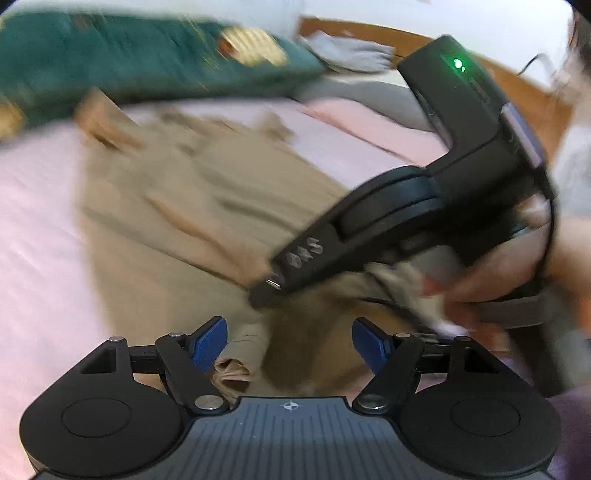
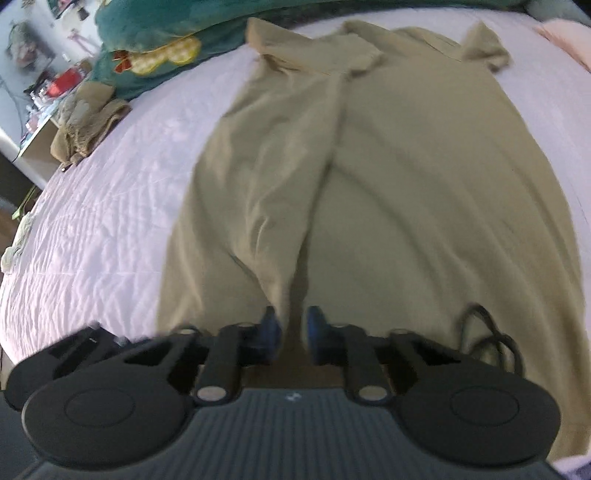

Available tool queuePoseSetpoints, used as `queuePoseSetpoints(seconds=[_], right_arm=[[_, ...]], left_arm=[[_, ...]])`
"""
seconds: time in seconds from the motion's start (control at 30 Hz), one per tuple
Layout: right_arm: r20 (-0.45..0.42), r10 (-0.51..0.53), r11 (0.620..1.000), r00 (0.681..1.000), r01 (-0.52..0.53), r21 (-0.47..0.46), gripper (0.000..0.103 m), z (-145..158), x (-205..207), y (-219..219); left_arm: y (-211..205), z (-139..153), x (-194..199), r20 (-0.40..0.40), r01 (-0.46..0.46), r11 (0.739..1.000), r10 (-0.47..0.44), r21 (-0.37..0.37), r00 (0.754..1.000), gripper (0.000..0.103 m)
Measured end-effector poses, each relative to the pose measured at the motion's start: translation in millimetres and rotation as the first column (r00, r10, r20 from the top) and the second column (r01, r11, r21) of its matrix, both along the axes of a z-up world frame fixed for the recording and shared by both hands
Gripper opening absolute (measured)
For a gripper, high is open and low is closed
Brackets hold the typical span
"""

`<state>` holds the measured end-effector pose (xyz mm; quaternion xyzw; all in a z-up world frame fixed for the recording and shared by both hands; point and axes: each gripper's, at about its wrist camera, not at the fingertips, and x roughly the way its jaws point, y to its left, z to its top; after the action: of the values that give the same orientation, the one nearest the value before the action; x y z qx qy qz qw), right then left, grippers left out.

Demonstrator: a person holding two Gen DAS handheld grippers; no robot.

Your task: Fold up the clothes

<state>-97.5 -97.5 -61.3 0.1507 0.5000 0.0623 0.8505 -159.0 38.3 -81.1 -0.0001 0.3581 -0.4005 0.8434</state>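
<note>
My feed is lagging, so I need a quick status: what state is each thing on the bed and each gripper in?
Khaki garment: spread out on the bed, wrinkled, not yet folded.
Left gripper: open, over the garment's near edge.
Right gripper: pinched on a garment fold.
Small khaki item: crumpled near the bed's edge.

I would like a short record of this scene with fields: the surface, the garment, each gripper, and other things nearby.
surface: bed with a pale pink quilted cover
garment: khaki garment, spread flat on the bed, far end towards the pillow
left gripper: open, low over the near edge of the garment
right gripper: jaws nearly together, a fold of the garment between them
nearby: green pillow at the far end; second crumpled khaki piece at the bed's left edge
</note>
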Motion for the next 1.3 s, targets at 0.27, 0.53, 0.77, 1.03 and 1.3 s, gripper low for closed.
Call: queuePoseSetpoints(seconds=[0.27,0.53,0.77,1.03,1.3], right_arm=[[-0.016,-0.132,0.983,0.991,0.129,-0.128,0.015,24.6,-43.3,-55.1],[0.051,-0.005,0.999,0.999,0.006,-0.032,0.063,35.4,-27.8,-20.8],[-0.009,0.120,0.971,0.993,-0.119,-0.207,0.024,-12.1,-22.1,26.8],[-0.078,0.166,0.965,0.983,-0.179,-0.191,0.003,-1.2,-41.5,15.0],[0.213,0.048,0.998,0.976,-0.040,-0.037,0.065,71.9,40.4,-60.3]], left_arm=[[10.9,24.4,-18.7,-0.016,0.142,0.974,-0.147,-0.174,0.989,0.075],[89.6,58.2,3.9,0.107,-0.146,0.984,0.156,-0.100,0.982,0.081],[107.6,73.9,72.5,0.005,-0.315,0.934,0.320,-0.166,0.947,0.083],[43.7,38.1,146.6,-0.071,-0.314,0.940,0.307,-0.134,0.949,0.084],[4.6,5.7,182.6,-0.009,-0.351,0.935,0.351,-0.039,0.936,0.084]])
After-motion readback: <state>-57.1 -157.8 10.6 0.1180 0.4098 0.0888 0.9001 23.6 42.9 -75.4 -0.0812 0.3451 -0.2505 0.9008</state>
